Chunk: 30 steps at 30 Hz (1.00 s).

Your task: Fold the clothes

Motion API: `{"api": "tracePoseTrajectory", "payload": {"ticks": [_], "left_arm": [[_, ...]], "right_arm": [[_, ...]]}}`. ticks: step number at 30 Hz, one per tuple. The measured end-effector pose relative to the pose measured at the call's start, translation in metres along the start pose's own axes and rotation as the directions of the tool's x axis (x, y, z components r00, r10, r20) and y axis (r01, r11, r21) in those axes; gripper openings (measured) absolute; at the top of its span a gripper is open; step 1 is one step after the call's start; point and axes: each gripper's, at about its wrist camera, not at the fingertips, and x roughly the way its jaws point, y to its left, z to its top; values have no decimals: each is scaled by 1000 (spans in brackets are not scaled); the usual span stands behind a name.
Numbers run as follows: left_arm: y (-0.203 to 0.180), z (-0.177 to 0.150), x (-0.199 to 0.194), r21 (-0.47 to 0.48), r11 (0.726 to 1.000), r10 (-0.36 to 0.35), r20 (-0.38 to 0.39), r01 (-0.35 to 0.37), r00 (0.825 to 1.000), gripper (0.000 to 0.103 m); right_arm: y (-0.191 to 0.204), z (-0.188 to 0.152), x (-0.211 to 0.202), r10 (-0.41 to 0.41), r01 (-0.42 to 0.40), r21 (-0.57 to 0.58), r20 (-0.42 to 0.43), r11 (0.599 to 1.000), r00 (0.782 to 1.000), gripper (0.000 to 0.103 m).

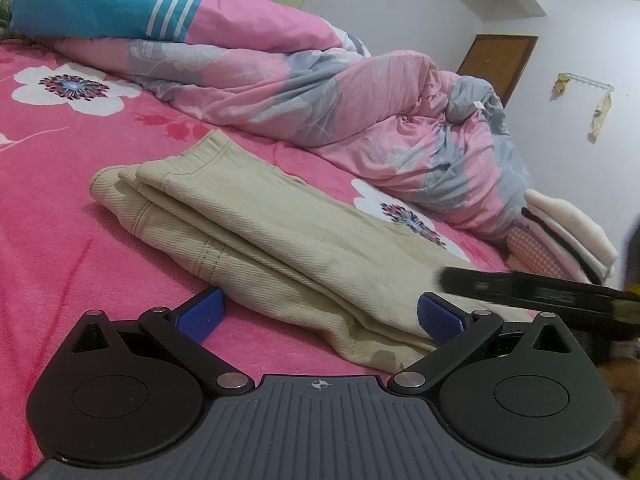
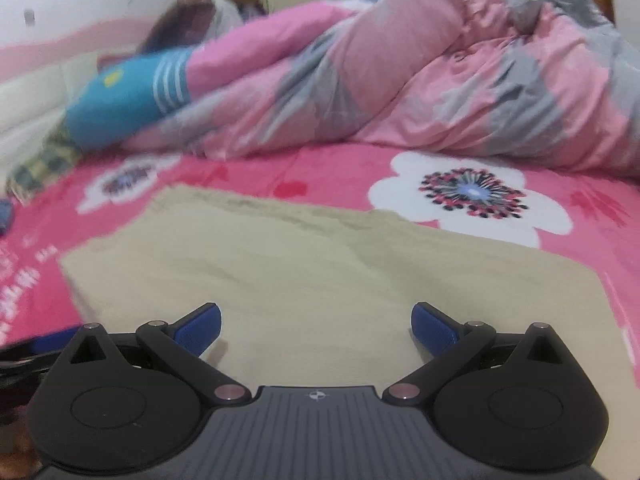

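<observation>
Pink floral bedspread under folded beige trousers; left tool and right tool both spread wide, empty.

I see tan pants of thick, ribbed cloth, matt. The pink sheet under them looks fuzzy. At 12 o'clock, the quilt is smooth, thin cloth. My gripper pads are bumpy blue rubber on matt black plastic.

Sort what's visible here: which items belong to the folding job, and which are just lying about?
Job:
beige trousers, folded
left tongs, open
right tongs, open

Lying about:
pink-grey quilt
blue striped cushion
folded stack
pink floral bedsheet
</observation>
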Motion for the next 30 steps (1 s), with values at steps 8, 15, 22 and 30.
{"api": "tracePoseTrajectory", "payload": {"ticks": [8,15,22,30], "left_arm": [[-1,0,0,5,1000,5,-1,-5,1000,103],[-1,-1,-1,6,1000,2,2,-2,1000,103],[-1,-1,0,6,1000,2,2,-2,1000,103],[-1,-1,-1,6,1000,3,2,-3,1000,103]], "right_arm": [[-19,-21,-47,-169,168,12,51,986,984,95],[-18,-51,-53,-195,196,-19,23,980,981,89],[-17,-59,-61,-192,193,-15,31,981,981,89],[-12,-63,-63,-213,214,-11,47,977,976,89]]}}
